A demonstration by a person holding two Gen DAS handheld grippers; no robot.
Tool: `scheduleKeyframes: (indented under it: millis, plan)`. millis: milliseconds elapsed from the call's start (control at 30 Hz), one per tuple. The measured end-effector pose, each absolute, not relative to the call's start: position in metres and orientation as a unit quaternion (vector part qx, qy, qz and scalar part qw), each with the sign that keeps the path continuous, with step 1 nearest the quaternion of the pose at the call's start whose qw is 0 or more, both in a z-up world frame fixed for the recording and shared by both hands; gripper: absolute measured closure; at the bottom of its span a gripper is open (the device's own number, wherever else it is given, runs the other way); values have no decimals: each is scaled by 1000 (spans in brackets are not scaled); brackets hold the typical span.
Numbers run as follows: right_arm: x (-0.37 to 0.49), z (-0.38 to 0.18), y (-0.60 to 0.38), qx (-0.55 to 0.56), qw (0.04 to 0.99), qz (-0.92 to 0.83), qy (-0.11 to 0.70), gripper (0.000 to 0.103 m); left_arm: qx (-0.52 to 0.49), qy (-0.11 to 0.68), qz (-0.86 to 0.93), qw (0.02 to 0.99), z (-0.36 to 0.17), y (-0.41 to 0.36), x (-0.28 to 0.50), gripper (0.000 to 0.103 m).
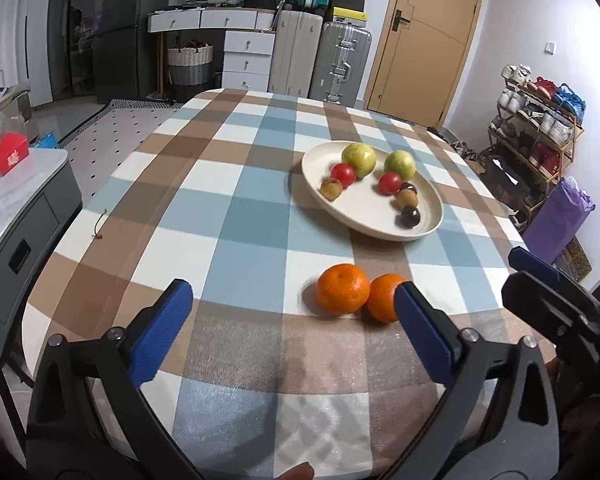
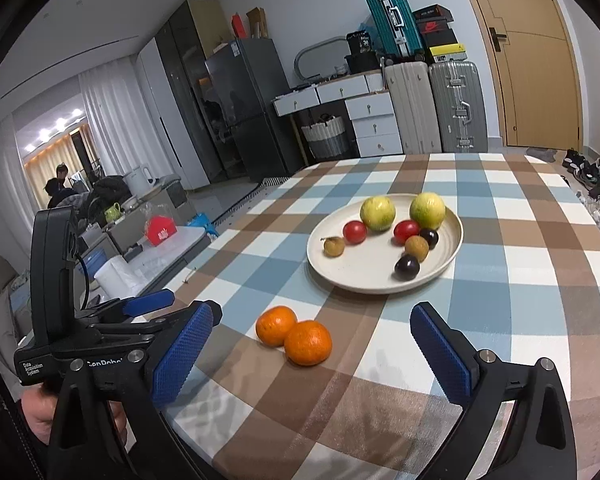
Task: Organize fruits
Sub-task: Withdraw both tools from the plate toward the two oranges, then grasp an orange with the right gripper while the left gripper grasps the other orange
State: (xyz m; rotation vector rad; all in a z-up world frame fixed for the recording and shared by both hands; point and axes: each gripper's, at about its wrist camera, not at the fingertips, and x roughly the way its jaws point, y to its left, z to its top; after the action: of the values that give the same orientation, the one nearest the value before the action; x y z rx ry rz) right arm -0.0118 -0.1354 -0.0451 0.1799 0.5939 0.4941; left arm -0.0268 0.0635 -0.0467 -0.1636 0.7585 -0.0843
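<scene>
Two round orange tangerines lie touching on the checked-cloth worktop, short of the cream round plate of fruit, so both grippers' blue-padded fingers stand spread and empty, probably ready to pick them up.

Left hand-held gripper and right hand-held gripper gape empty.
</scene>
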Motion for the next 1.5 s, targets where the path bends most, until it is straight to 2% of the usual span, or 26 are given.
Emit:
scheduleKeyframes:
  millis: [800, 900, 1033, 1067, 1133, 1200, 1233, 1333, 1500]
  plan:
    - [26, -95, -101, 46, 897, 230, 375, 2, -117, 398, -18, 910, -96, 90, -30, 1]
    - [31, -98, -98, 40, 893, 231, 385, 4, -123, 403, -17, 907, -100, 95, -30, 1]
    - [38, -102, -93, 33, 886, 236, 397, 20, -127, 406, -15, 905, -104, 101, -29, 1]
    - [39, -103, -92, 31, 885, 236, 399, 21, -128, 407, -14, 905, -104, 102, -30, 1]
    - [41, -104, -90, 29, 884, 238, 402, 31, -129, 408, -13, 904, -105, 105, -29, 1]
    - [42, -105, -88, 26, 882, 240, 405, 36, -131, 410, -12, 903, -107, 107, -28, 1]
    - [43, -106, -86, 22, 881, 241, 408, 45, -130, 409, -12, 903, -106, 107, -28, 1]
    - [43, -107, -82, 21, 874, 258, 411, 63, -134, 411, -10, 902, -106, 109, -27, 1]
    - [41, -107, -87, 29, 874, 260, 409, 63, -132, 414, -12, 900, -104, 106, -23, 1]
